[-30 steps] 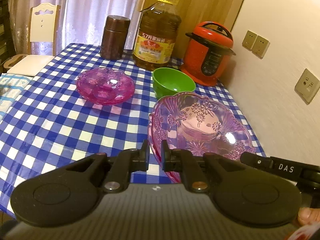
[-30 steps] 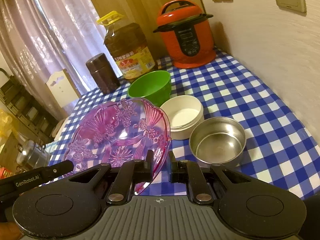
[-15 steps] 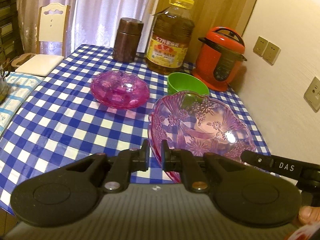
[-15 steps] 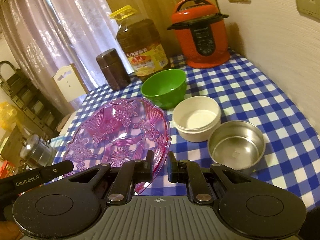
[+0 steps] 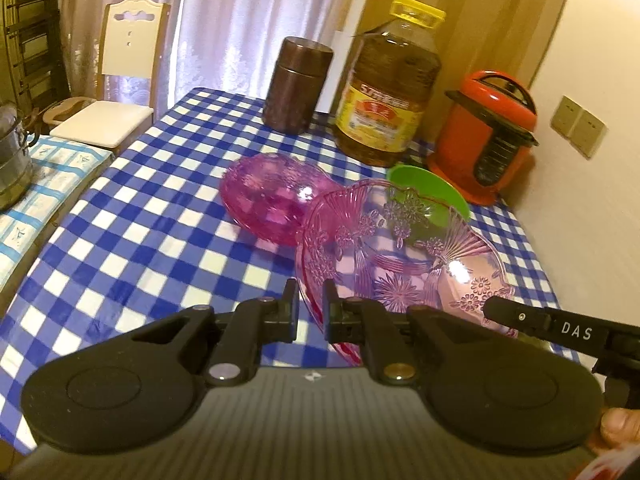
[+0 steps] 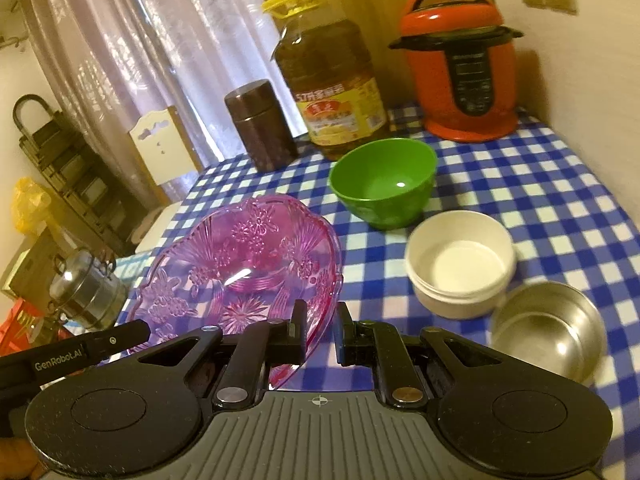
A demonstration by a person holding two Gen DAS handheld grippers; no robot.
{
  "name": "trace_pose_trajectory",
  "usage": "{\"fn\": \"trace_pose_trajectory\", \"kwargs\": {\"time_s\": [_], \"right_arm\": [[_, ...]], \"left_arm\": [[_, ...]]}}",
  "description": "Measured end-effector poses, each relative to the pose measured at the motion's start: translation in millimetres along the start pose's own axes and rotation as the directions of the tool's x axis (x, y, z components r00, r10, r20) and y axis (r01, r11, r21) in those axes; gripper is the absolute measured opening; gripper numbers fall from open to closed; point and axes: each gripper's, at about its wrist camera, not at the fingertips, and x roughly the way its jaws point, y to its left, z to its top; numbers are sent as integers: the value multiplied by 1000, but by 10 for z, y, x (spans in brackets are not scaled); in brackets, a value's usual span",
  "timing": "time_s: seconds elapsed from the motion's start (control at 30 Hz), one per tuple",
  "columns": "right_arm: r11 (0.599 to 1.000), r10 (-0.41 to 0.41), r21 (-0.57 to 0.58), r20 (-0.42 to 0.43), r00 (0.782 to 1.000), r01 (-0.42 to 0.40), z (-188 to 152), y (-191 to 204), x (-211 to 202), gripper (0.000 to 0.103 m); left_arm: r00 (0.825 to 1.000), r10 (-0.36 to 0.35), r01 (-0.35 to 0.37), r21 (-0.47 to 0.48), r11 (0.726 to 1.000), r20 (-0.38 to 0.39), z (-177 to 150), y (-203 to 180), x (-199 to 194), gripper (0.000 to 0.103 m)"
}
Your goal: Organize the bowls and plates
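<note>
A clear pink patterned plate (image 5: 404,256) is held above the blue checked table by both grippers. My left gripper (image 5: 310,300) is shut on its left rim. My right gripper (image 6: 318,322) is shut on its right rim, where the plate (image 6: 240,276) also shows. A darker pink glass bowl (image 5: 272,196) sits on the table just beyond the plate. A green bowl (image 6: 384,182), a white bowl (image 6: 460,264) and a steel bowl (image 6: 550,330) stand to the right.
At the table's back stand a brown canister (image 5: 298,86), a large oil bottle (image 5: 390,84) and a red pressure cooker (image 5: 486,136). The wall runs along the right side. A chair (image 5: 120,80) and a steel pot (image 5: 10,160) are off the left edge.
Both grippers have carried the pink plate up and to the left, towards the darker pink bowl. The plate now overlaps that bowl's near edge in the left wrist view.
</note>
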Motion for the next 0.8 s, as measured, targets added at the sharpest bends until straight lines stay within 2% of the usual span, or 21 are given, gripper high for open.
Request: {"fn": "trace_pose_trajectory", "kwargs": {"time_s": [0.47, 0.8], "right_arm": [[999, 43, -24, -1, 999, -43, 503, 23, 921, 13], [996, 57, -73, -8, 998, -57, 696, 69, 1548, 13]], "left_arm": [[997, 64, -62, -60, 996, 32, 475, 210, 751, 9], [989, 138, -134, -78, 988, 47, 663, 331, 1160, 9]]}}
